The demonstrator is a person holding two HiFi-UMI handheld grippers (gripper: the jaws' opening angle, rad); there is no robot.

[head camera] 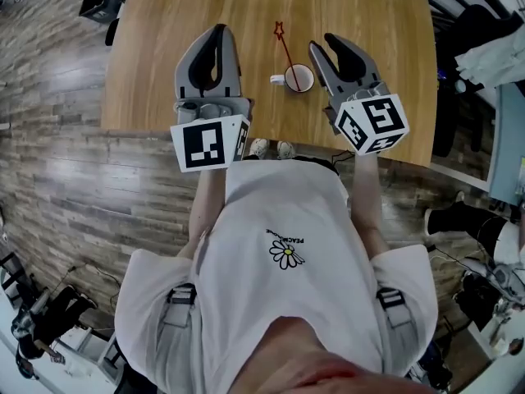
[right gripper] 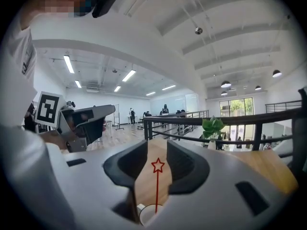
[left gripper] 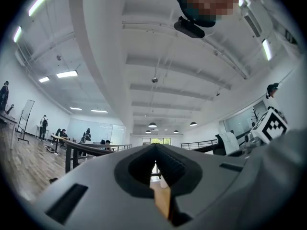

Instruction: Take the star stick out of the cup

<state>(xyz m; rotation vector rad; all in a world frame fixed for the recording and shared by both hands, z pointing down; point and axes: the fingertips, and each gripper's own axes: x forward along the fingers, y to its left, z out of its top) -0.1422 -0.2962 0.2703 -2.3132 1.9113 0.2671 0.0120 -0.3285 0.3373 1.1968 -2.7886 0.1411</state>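
R tool (head camera: 326, 43) wide, beside cup (head camera: 289, 77) w/ star stick (head camera: 287, 52); L tool (head camera: 218, 31) closed.

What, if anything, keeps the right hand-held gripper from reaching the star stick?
Probably nothing, so yes: the right hand-held gripper is open, and the star stick rises from the cup in line with its gap, nothing between.

Cup (head camera: 299, 78): white, with side handle; stands upright on wooden worktop (head camera: 164, 23). Star stick (head camera: 286, 49): thin, red, outlined star on top; sits in cup, leans over rim, star end up.
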